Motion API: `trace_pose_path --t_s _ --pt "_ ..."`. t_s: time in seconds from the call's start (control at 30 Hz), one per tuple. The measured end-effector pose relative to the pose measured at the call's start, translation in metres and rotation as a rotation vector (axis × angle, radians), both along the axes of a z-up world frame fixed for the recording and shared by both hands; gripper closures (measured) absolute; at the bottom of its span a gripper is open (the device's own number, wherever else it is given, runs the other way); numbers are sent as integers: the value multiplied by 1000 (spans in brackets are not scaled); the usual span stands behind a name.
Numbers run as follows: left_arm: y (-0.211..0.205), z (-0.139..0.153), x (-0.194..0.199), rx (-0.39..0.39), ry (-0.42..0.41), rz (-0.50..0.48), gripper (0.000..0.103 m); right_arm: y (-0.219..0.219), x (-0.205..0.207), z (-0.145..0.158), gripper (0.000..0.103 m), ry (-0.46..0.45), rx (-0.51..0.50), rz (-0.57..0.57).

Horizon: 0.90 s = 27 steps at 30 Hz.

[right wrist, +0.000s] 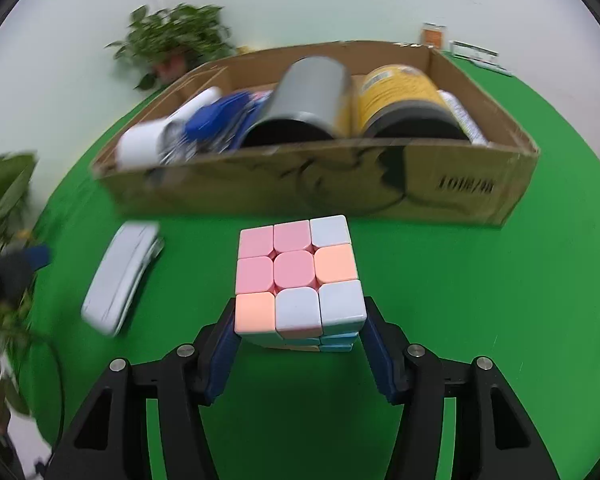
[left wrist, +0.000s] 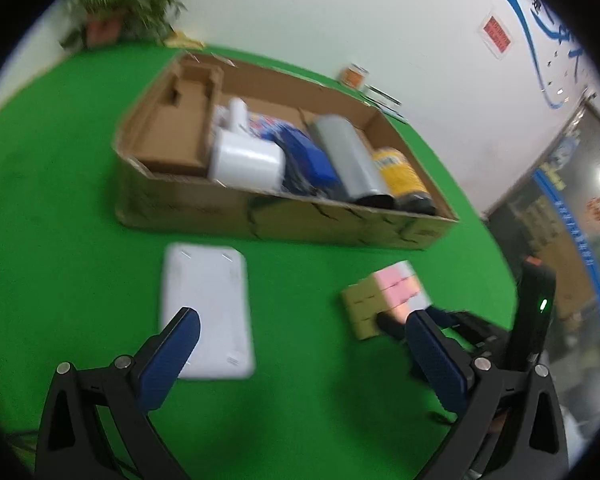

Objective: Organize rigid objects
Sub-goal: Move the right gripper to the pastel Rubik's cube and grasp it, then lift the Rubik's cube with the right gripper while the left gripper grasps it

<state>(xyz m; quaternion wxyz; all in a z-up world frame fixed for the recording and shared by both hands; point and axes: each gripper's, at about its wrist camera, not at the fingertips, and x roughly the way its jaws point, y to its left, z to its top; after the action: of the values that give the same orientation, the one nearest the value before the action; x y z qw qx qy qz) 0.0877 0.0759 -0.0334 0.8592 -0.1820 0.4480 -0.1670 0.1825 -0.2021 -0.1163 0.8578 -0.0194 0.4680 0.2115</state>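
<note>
- The shallow brown cardboard box [left wrist: 284, 216] sits across the upper middle of both views on the green-covered bench [left wrist: 80, 208], and it already holds several things, so I judge the sorting well under way.
- Inside it, from left to right in the left wrist view: a white plastic cylinder-shaped item [left wrist: 246, 160], a blue packaged item [left wrist: 308, 156], a grey cylindrical can [left wrist: 348, 152] lying on its side and a yellow-labelled jar with a dark lid [left wrist: 400, 172]. The left end of the box shows only a folded cardboard insert [left wrist: 180, 120].
- Two things lie outside the box, so the job looks unfinished.
- The pastel-coloured puzzle cube [right wrist: 300, 276] stands on the bench at the centre of the right wrist view, just in front of the box's near wall.
- The right gripper [right wrist: 300, 320] has its jaws set on either side of the cube's near lower part; the pads seem to touch its sides, but whether they press or merely bracket it I cannot tell.
- The flat white rounded-rectangle plastic case [left wrist: 208, 312] lies on the bench in the lower left of the left wrist view, near the box and apart from the cube.
- The left gripper [left wrist: 300, 344] hovers low in its frame with jaws spread wide, gripping nothing; one pad overlaps the case in the picture.
- Likely remaining: cube into the box, then the case.
</note>
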Motion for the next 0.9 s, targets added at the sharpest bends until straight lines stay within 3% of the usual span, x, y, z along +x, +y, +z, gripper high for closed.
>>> trace_pose_path --t_s 0.1,0.17,0.2,0.23,0.37,0.5,0.63,0.73,0.9 --pt "-15 -15 0 -115 104 -94 1 0 -33 2 46 58 93 116" --pt "-25 -23 0 -189 156 -157 1 2 -53 7 32 16 118 160" --pt "-30 -27 1 -218 176 -183 1 1 -60 11 14 -23 114 165" --pt "-34 -31 1 -229 195 -194 1 1 -66 12 10 -63 106 168" --pt "-41 -49 6 -223 290 -180 2 7 -69 4 12 -52 91 202" --pt "-38 -57 2 -224 328 -152 2 18 -64 -1 17 -59 76 221" --pt "-33 -65 -6 -245 373 -123 2 33 -60 -10 45 -60 26 263" --pt "-28 -72 -5 -268 413 -110 2 40 -67 -12 46 -103 -11 269" --pt "-22 -76 -8 -306 434 -81 2 36 -67 -11 47 -48 64 221"
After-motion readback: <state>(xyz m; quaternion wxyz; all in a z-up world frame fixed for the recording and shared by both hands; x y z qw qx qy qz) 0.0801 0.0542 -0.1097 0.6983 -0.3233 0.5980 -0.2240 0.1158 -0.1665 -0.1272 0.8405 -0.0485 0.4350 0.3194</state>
